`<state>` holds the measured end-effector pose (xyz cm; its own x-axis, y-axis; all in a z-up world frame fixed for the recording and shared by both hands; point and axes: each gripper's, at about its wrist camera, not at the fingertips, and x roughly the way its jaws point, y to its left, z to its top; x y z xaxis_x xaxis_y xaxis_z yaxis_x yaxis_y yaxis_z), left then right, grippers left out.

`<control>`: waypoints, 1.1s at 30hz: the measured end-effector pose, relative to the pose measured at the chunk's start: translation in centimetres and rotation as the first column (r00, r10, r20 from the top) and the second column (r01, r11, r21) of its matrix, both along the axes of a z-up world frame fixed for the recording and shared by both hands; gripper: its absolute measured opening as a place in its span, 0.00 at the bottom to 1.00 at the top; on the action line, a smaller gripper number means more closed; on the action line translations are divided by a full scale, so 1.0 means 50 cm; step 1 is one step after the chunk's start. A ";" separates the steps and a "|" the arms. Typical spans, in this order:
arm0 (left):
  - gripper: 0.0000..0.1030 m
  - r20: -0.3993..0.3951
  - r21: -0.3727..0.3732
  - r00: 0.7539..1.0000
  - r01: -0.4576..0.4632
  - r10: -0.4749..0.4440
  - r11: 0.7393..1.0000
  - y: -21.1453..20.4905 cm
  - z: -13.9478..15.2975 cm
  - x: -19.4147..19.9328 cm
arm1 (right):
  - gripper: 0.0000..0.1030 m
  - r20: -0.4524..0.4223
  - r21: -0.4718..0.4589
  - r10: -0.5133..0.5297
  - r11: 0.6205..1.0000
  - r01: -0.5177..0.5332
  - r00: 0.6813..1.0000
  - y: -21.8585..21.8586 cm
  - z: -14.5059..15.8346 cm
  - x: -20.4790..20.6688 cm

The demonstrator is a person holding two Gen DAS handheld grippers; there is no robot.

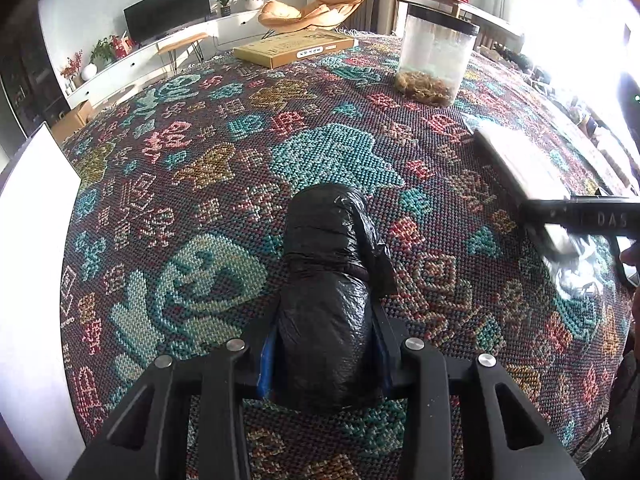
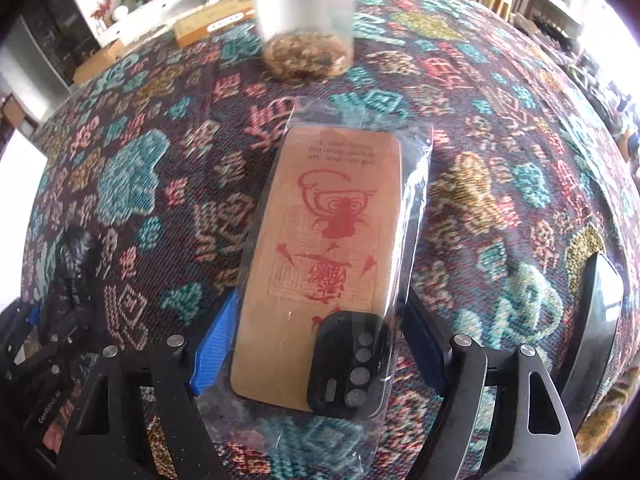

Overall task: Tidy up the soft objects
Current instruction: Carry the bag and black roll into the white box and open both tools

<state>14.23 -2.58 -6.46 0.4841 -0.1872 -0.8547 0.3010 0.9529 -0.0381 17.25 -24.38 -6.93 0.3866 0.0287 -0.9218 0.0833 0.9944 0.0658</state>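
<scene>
Sorting barely begun: left gripper (image 1: 326, 360) clamped on black plastic-wrapped roll (image 1: 328, 300) above patterned cloth (image 1: 180, 160); right gripper (image 2: 316, 344) straddling bagged phone case (image 2: 320, 260), pad contact unclear; clear jar (image 1: 436, 56) awaiting, nothing yet stowed.

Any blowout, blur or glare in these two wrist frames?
Left wrist: window side blown out at upper right; the black bag roll is sharp, with small specular glints. Right wrist: the clear jar at the top is smeared, and the phone case's plastic sleeve throws glare streaks. Both: strong fisheye bulge, dark corners.
</scene>
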 end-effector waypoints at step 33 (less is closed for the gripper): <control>0.36 0.180 -0.259 0.938 -0.246 0.297 0.934 0.421 0.326 -0.157 | 0.75 0.475 0.209 0.161 0.934 -0.289 0.865 0.195 0.430 0.055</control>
